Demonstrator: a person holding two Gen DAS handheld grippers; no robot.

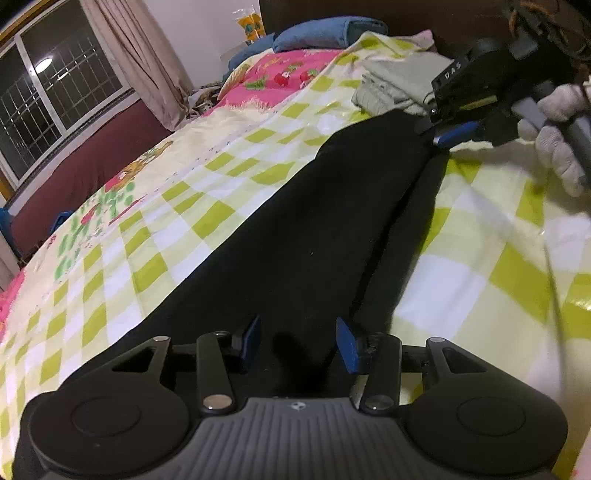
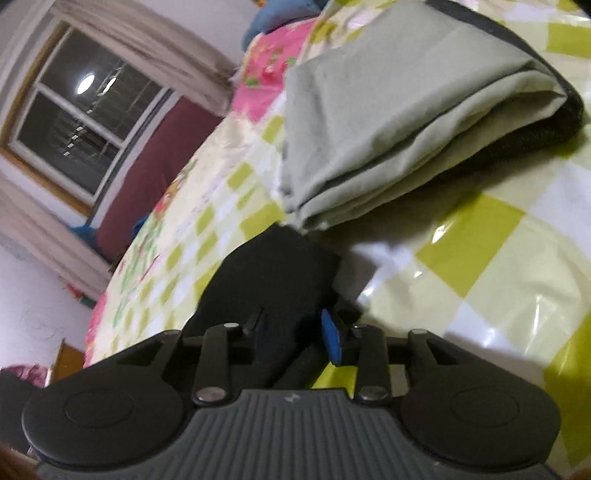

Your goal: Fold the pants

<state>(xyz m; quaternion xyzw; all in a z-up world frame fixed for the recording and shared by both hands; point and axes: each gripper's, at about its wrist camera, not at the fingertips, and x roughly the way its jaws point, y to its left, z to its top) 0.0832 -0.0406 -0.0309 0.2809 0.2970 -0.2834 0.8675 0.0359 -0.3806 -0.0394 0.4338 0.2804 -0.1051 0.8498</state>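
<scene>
Black pants (image 1: 295, 221) lie lengthwise on the checked bedsheet (image 1: 166, 229). My left gripper (image 1: 299, 343) sits low over their near end. Its blue pads stand apart, with black cloth lying between and under them, and do not pinch it. My right gripper (image 2: 295, 334) is at the far end of the pants (image 2: 277, 273), its jaws also apart with cloth in the gap. In the left wrist view the right gripper (image 1: 443, 133) shows at the top right, held by a gloved hand (image 1: 554, 140), with its tips down at the pants' far edge.
A folded grey-green garment (image 2: 388, 110) lies just beyond the pants' far end, also visible from the left wrist (image 1: 395, 85). Blue pillows (image 1: 325, 33) sit at the head of the bed. A window (image 1: 55, 92) and curtain are on the left, past the bed's edge.
</scene>
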